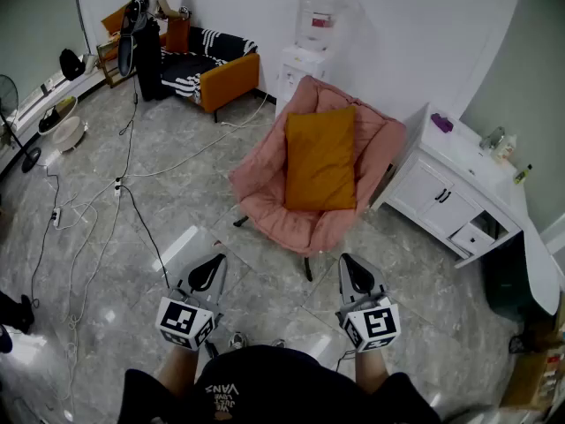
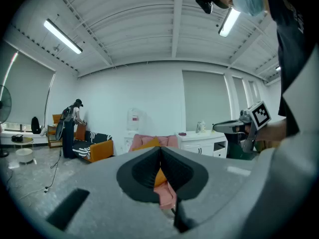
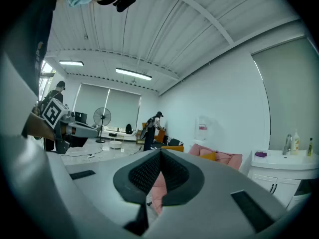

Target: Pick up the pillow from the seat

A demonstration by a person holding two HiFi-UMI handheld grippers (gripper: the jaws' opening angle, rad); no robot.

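Observation:
An orange pillow (image 1: pixel 320 159) leans upright against the back of a pink padded chair (image 1: pixel 265 193) in the middle of the head view. Both grippers are held low, well short of the chair's front edge. My left gripper (image 1: pixel 210 263) and my right gripper (image 1: pixel 353 265) are both shut, with nothing between their jaws. In the left gripper view the left gripper (image 2: pixel 160 152) points toward the chair, and a slice of the pillow (image 2: pixel 148 144) shows above its jaws. The right gripper (image 3: pixel 160 156) has the pillow (image 3: pixel 208 156) off to its right.
A white cabinet (image 1: pixel 459 193) stands right of the chair, a water dispenser (image 1: pixel 313 34) behind it. An orange sofa (image 1: pixel 216 69) and a standing person (image 1: pixel 148 25) are at the back left. Cables (image 1: pixel 97 210) trail over the grey floor at left, near a fan (image 1: pixel 13 122).

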